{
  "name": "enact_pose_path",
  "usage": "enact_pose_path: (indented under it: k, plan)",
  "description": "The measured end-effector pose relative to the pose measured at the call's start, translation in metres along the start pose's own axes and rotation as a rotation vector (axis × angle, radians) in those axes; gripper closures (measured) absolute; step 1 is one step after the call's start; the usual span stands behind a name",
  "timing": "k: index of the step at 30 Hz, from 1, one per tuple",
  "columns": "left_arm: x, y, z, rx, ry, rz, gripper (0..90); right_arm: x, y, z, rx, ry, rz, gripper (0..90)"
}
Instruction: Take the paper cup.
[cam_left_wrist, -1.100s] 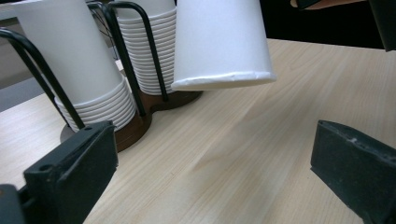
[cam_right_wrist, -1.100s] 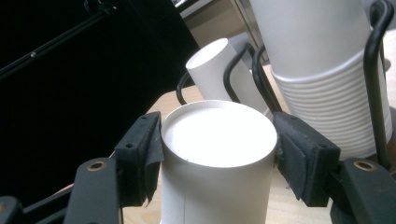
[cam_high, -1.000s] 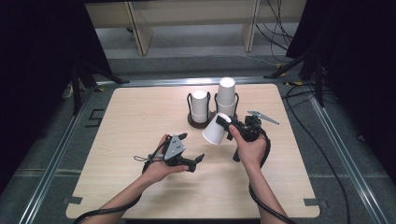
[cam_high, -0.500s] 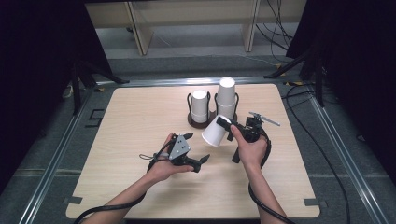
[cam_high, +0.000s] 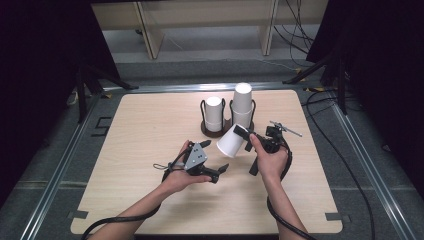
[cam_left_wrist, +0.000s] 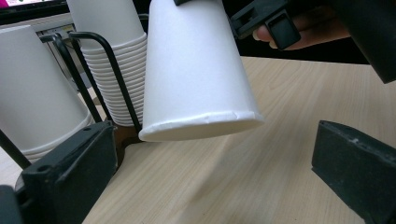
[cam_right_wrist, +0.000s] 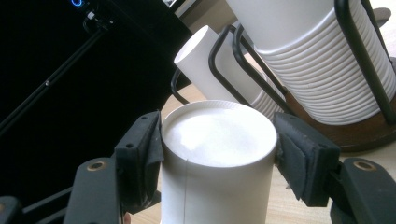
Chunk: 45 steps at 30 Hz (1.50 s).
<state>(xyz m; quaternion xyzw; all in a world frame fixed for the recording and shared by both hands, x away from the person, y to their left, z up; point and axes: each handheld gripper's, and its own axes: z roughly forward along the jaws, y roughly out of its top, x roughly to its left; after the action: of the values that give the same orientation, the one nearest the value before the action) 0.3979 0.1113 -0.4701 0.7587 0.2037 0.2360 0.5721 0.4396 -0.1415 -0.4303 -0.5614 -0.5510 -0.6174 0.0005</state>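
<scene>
A single white paper cup (cam_high: 230, 143) hangs tilted above the table, its closed bottom clamped between the pads of my right gripper (cam_high: 241, 134). The right gripper view shows the cup's bottom (cam_right_wrist: 217, 135) squeezed between both pads, with my right gripper (cam_right_wrist: 217, 156) shut on it. My left gripper (cam_high: 220, 170) is open just left of and below the cup's mouth. In the left gripper view its jaws stand wide apart around my left gripper (cam_left_wrist: 210, 186), and the cup's rim (cam_left_wrist: 201, 123) hovers ahead of them, touching neither.
A black wire holder (cam_high: 204, 118) on a round brown base stands at the back middle of the wooden table (cam_high: 145, 130). It carries a short stack of upturned cups (cam_high: 214, 112) and a taller stack (cam_high: 242, 102). Cables trail off the right edge.
My left gripper has moved a little to the right, closer to the cup's mouth. The right gripper holds the cup in nearly the same place, tilted slightly lower.
</scene>
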Motion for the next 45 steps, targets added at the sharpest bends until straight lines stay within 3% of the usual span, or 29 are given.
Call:
enact_pose_path:
  k: [2, 3, 7, 9, 11, 12, 13, 16, 17, 18, 19, 22, 24, 25, 29, 33, 38, 40, 41, 43, 44, 45]
  plan:
    - [0.000, 0.000, 0.001, -0.001, 0.001, 0.003, 0.0, -0.001, 0.000, 0.000, -0.008, 0.012, -0.002, 35.8]
    - [0.000, 0.000, 0.001, 0.002, 0.000, 0.004, 0.0, 0.000, 0.000, -0.001, -0.003, -0.008, 0.001, 35.8]
    - [0.001, -0.001, 0.003, 0.000, -0.003, -0.002, 0.0, -0.001, 0.000, -0.001, -0.005, -0.008, 0.019, 35.7]
    - [0.001, -0.001, 0.006, -0.021, -0.009, -0.006, 0.0, -0.001, 0.000, -0.002, -0.010, 0.022, 0.040, 35.7]
    - [0.001, 0.000, 0.006, -0.014, -0.006, -0.007, 0.0, -0.003, 0.000, -0.003, -0.016, 0.007, 0.029, 35.8]
    - [0.001, 0.000, 0.007, -0.017, -0.007, -0.009, 0.0, -0.001, 0.000, -0.004, 0.004, 0.043, 0.103, 35.8]
    - [0.001, 0.000, 0.008, -0.018, -0.008, -0.009, 0.0, -0.004, -0.001, -0.003, -0.012, 0.019, 0.056, 35.7]
    - [0.001, 0.001, 0.009, -0.017, -0.007, -0.009, 0.0, -0.004, 0.000, -0.006, -0.001, 0.019, 0.106, 35.8]
    - [0.001, 0.001, 0.010, -0.019, -0.011, -0.008, 0.0, -0.006, 0.000, -0.006, -0.003, 0.025, 0.096, 35.7]
    - [0.001, 0.001, 0.010, -0.020, -0.011, -0.008, 0.0, -0.003, 0.000, -0.007, 0.010, 0.018, 0.142, 35.8]
    - [0.001, 0.001, 0.011, -0.021, -0.011, -0.008, 0.0, -0.006, 0.000, -0.007, -0.005, 0.025, 0.115, 35.8]
    - [0.001, 0.002, 0.012, -0.026, -0.013, -0.003, 0.0, -0.009, 0.000, -0.007, -0.028, 0.041, 0.112, 35.7]
    - [0.001, 0.002, 0.013, -0.029, -0.015, -0.003, 0.0, -0.007, 0.001, -0.010, 0.000, 0.024, 0.137, 35.7]
    - [0.001, 0.003, 0.014, -0.031, -0.015, -0.003, 0.0, -0.008, 0.001, -0.009, -0.011, 0.046, 0.138, 35.8]
    - [0.001, 0.003, 0.016, -0.034, -0.016, -0.002, 0.0, -0.008, 0.000, -0.010, -0.007, 0.032, 0.144, 35.8]
    - [0.003, 0.002, 0.019, -0.015, -0.014, 0.015, 0.0, -0.009, 0.000, -0.010, -0.017, 0.044, 0.139, 35.7]
    - [0.003, 0.002, 0.024, -0.019, -0.015, 0.004, 0.0, -0.009, 0.000, -0.009, -0.024, 0.054, 0.149, 35.8]
    - [0.004, 0.001, 0.025, -0.017, -0.019, -0.007, 0.0, -0.007, 0.000, -0.011, -0.011, 0.059, 0.185, 35.8]
    - [0.004, 0.001, 0.026, -0.017, -0.016, -0.008, 0.0, -0.009, 0.001, -0.011, -0.021, 0.055, 0.162, 35.8]
    - [0.004, 0.001, 0.028, -0.022, -0.019, -0.003, 0.0, -0.009, 0.002, -0.012, -0.017, 0.057, 0.175, 35.8]
    - [0.004, 0.000, 0.029, -0.023, -0.019, -0.004, 0.0, -0.007, 0.002, -0.013, -0.007, 0.062, 0.207, 35.8]
    - [0.004, 0.000, 0.029, -0.023, -0.018, -0.005, 0.0, -0.010, 0.003, -0.013, -0.018, 0.054, 0.172, 35.8]
